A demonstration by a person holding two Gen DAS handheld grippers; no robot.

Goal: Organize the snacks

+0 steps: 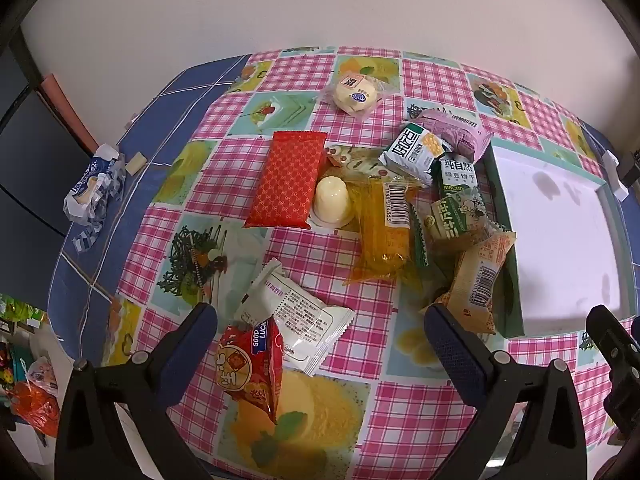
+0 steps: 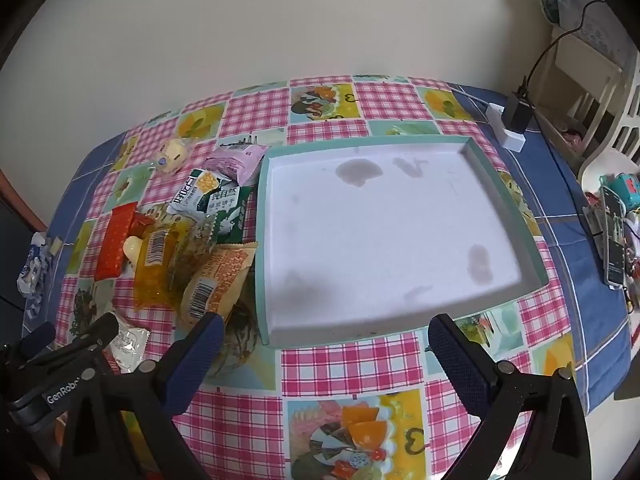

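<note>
Left tongs [image 1: 320,328] spread wide, gripping nothing, hovering low over the bench [image 1: 328,408] with its pink-checked cloth. Between the blue pads [image 1: 192,344]: a red "Good Luck" packet [image 1: 250,364] lying partly over a white sachet [image 1: 296,320], both flat on the cloth. Just by the right pad, a tan barcode-printed pack [image 1: 476,280] leaning against the near wall of the green tray [image 1: 510,300].

Right tongs [image 2: 322,344] likewise apart and empty – poised at the near edge of that tray [image 2: 262,248], whose white floor shows only a few grey smudges and no snacks inside.

Further out, left of the tray, a loose heap: clear yellow jelly pouch [image 1: 382,232], cream pudding cup [image 1: 332,200] touching a long red wrapper [image 1: 288,180], green-and-white biscuit packs [image 1: 416,152] overlapping one another, a pink packet [image 1: 460,132] behind them. Apart from the heap, toward the far edge, a round pale bun in clear film [image 1: 354,94].

Off on the blue cloth at far left, a crumpled blue-and-white wrapper [image 1: 94,188]. At the far right corner, a white power strip [image 2: 506,128] with a black plug and cable – beyond it a phone [image 2: 614,236] among small clutter
</note>
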